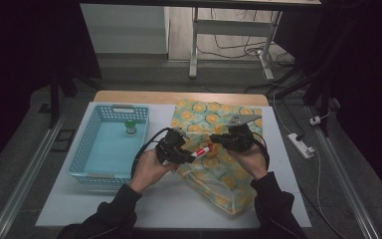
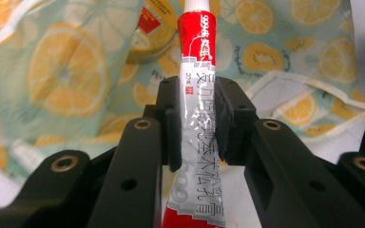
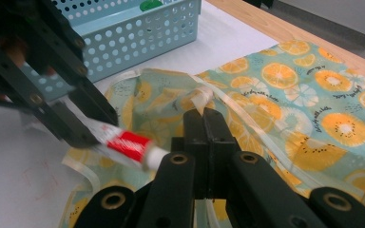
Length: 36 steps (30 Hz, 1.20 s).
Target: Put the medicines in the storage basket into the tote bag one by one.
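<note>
While left gripper (image 2: pixel 192 123) grips tube (image 2: pixel 197 95) | right gripper (image 3: pixel 203 124) pinches pouch (image 3: pixel 285 95) rim | basket (image 1: pixel 87 149) holds green-capped bottle (image 1: pixel 130 127)

The ointment tube (image 2: pixel 197 95) looks like glossy, crinkled foil. The orange-print pouch (image 3: pixel 309 95) is smooth, translucent plastic. The blue basket (image 3: pixel 138 33) is matt perforated plastic.

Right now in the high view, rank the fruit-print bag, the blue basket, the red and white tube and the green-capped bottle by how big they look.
1. Fruit-print fabric bag and pale blue perforated plastic basket: too alike to rank.
2. Red and white tube.
3. Small green-capped bottle.
</note>
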### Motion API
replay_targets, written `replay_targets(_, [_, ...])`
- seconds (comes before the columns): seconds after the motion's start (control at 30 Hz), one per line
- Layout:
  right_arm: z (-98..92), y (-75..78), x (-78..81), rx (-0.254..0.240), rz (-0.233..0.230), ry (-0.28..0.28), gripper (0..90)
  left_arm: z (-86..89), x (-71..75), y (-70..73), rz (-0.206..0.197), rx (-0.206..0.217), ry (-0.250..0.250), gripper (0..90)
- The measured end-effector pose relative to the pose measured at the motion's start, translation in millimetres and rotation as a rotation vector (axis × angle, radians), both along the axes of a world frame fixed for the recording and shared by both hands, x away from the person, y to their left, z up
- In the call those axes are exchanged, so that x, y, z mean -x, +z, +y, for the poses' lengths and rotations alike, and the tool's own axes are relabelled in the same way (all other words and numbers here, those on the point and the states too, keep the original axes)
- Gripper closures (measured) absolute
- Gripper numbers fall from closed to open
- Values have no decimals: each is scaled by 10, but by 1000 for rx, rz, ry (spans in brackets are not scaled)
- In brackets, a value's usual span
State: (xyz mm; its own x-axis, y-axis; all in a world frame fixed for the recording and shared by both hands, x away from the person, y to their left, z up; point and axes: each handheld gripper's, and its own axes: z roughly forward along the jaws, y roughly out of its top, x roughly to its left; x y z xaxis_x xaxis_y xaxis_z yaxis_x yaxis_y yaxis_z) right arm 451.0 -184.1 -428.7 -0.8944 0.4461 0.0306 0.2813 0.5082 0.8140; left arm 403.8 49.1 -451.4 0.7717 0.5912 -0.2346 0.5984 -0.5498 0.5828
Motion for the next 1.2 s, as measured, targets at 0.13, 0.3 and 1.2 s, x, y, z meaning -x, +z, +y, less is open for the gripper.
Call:
replay_targets(0.13, [-4, 10, 3, -3, -4, 0, 900, -129, -79, -35, -6, -5, -3, 729])
replay_targets(0.3, [5, 13, 11, -5, -5, 3, 900, -246, -177, -73, -15, 1, 8, 729])
replay_targets(1.2, [-5, -7, -11, 0, -3, -13, 900, -557, -546, -153, -82, 11, 85, 727])
